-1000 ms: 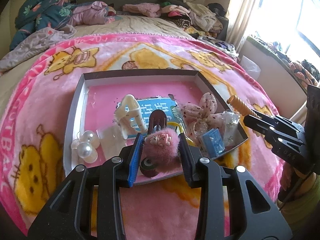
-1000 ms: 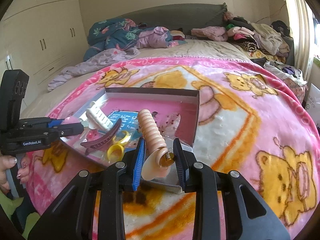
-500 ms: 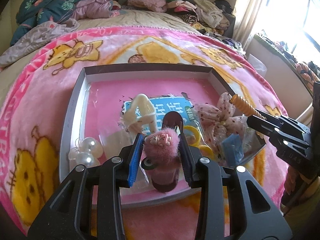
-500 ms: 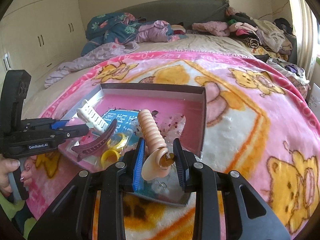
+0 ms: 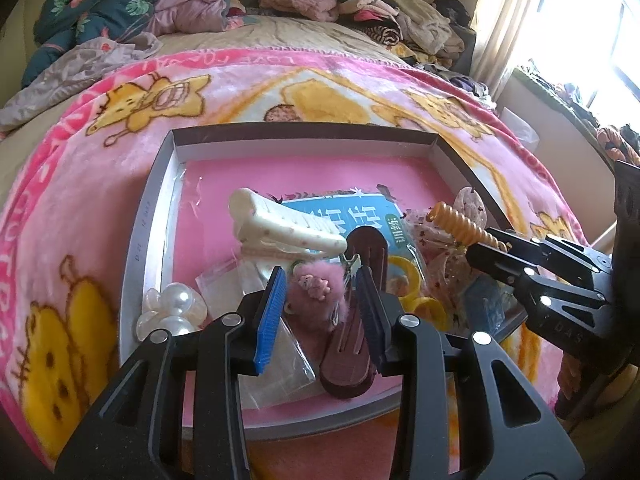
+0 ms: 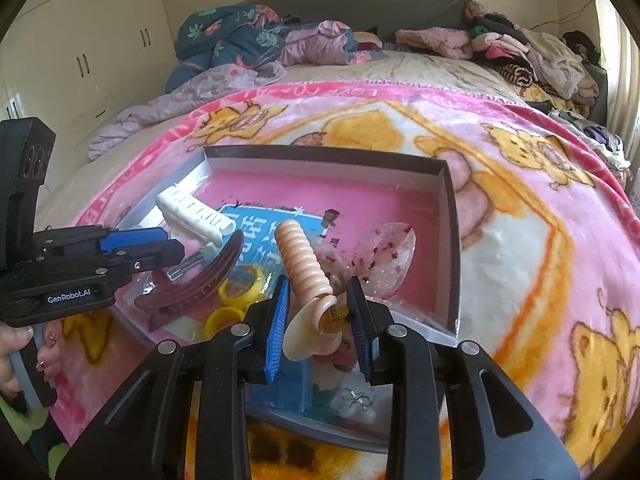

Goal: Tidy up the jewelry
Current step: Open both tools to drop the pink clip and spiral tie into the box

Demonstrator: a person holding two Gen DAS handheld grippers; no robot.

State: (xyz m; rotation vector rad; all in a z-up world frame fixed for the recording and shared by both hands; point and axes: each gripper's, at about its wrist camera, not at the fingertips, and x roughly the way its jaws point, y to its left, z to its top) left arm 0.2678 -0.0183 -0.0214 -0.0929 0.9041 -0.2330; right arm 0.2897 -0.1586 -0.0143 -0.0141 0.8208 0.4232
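A grey box [image 5: 158, 184] with a pink floor lies on the blanket and holds hair accessories. My left gripper [image 5: 320, 296] is shut on a fuzzy pink hair clip [image 5: 316, 294] over the box's near part, above a maroon hair claw [image 5: 354, 320]. My right gripper [image 6: 318, 312] is shut on a beige spiral hair clip [image 6: 302, 260] over the box's near right corner; it also shows in the left wrist view [image 5: 460, 228]. A white claw clip [image 5: 280, 226], pearl clips [image 5: 172, 308], yellow rings [image 5: 420, 300] and a blue card [image 5: 360, 216] lie inside.
The box [image 6: 450, 216] sits on a pink cartoon blanket [image 6: 540, 200] on a bed. Piled clothes [image 5: 380, 8] and bedding [image 5: 100, 28] lie at the far end. A window [image 5: 600, 20] is at the right, wardrobes [image 6: 80, 40] at the left.
Both grippers have moved forward over the box, each still holding its clip. The fuzzy pink clip now hangs lower, over the maroon claw.
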